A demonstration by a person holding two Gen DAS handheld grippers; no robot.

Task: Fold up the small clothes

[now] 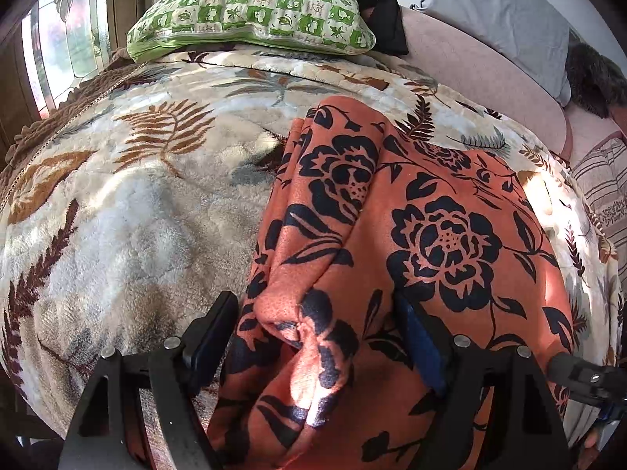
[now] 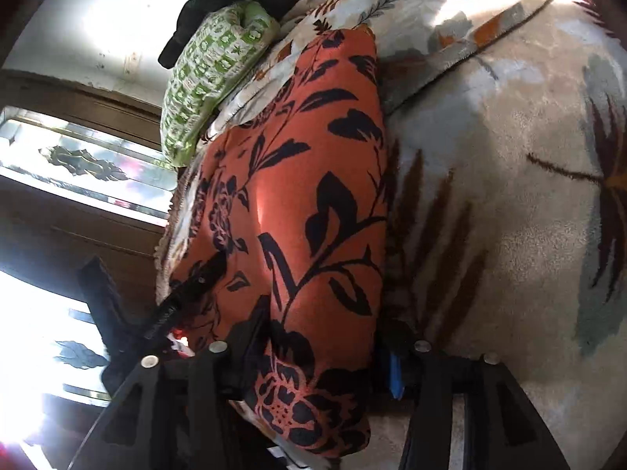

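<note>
Orange floral garment [image 1: 392, 235] betw both tongs: left [image 1: 317, 337] released, right [image 2: 317, 356] grasping it.

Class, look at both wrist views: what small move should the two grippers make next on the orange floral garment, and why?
Probably close both on the fabric. The left gripper straddles a bunched ridge of the orange floral garment with gaps at its pads; the right gripper brackets the folded end on the blanket.

a home bedroom: plush leaf-print blanket [image 1: 137, 203], green pillow [image 1: 250, 11], window [image 1: 66, 39].

Leaf-print fleece blanket [image 1: 129, 203], green checked pillow [image 1: 254, 11], black cloth [image 1: 376, 4], grey pillow [image 1: 505, 11]
</note>
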